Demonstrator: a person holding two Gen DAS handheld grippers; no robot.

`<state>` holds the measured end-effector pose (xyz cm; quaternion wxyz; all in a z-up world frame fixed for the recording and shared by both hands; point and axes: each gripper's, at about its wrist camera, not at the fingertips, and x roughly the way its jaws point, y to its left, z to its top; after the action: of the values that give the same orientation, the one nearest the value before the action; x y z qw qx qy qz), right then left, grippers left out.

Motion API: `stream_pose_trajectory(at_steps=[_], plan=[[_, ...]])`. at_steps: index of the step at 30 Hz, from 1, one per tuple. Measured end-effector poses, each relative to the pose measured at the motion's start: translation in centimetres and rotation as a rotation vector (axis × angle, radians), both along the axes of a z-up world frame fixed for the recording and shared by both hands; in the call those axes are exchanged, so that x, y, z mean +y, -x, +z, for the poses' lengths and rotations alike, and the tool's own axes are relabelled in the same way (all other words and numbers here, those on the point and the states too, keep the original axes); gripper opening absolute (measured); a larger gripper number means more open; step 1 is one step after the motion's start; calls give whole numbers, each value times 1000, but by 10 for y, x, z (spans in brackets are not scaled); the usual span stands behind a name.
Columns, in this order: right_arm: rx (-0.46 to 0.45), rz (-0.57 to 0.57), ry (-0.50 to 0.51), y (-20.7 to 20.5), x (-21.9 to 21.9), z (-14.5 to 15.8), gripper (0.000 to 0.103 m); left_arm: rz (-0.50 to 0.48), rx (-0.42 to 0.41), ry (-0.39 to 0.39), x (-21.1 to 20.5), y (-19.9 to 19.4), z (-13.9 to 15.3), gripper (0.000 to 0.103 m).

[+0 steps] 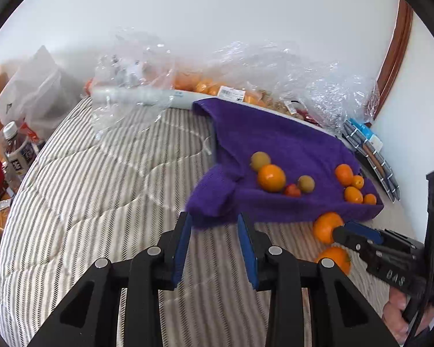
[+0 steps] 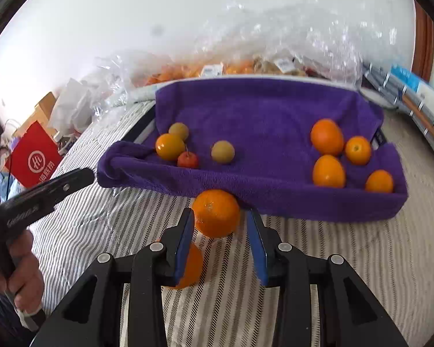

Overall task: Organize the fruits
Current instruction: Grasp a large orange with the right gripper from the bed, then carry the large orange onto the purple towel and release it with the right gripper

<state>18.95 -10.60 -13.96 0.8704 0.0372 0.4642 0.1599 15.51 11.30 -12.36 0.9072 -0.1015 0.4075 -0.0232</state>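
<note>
A purple towel (image 2: 263, 121) covers a tray on a striped bed and holds several fruits: oranges (image 2: 327, 136) at its right, an orange (image 2: 169, 146), two yellow-green fruits (image 2: 222, 151) and a small red fruit (image 2: 187, 160) at its left. My right gripper (image 2: 220, 225) is open around a loose orange (image 2: 216, 213) on the bed by the towel's front edge. A second loose orange (image 2: 191, 264) lies under its left finger. My left gripper (image 1: 215, 228) is open and empty before the towel's left corner (image 1: 211, 199). The right gripper (image 1: 343, 230) shows there touching the orange (image 1: 327, 227).
Crinkled clear plastic bags of fruit (image 2: 246, 66) lie behind the tray against the white wall. A red bag (image 2: 33, 159) and bottles (image 1: 16, 150) stand left of the bed. Striped flat items (image 2: 405, 101) lie at the right. The striped bedcover (image 1: 101, 188) spreads left.
</note>
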Motion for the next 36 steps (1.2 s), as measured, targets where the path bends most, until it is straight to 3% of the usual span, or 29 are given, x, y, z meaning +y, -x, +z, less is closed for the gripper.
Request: stream_pose_trajectory(at_steps=[5, 10, 14, 19, 26, 35, 36], plan=[[72, -24, -67, -14, 1, -15, 42, 6, 7, 0, 7, 4, -4, 32], [94, -35, -91, -19, -2, -19, 40, -15, 11, -5, 3, 5, -6, 32], [43, -42, -89, -7, -11, -3, 40, -33, 20, -21, -8, 7, -7, 32], [-26, -76, -93, 15, -40, 20, 40, -89, 32, 38, -32, 16, -7, 33], [-48, -144, -65, 43, -95, 25, 40, -223, -6, 93, -85, 28, 7, 50], [-62, -179, -10, 58, -131, 19, 40, -246, 75, 30, -122, 22, -17, 50], [-61, -177, -7, 59, -131, 17, 40, -247, 82, 26, -124, 21, -20, 45]])
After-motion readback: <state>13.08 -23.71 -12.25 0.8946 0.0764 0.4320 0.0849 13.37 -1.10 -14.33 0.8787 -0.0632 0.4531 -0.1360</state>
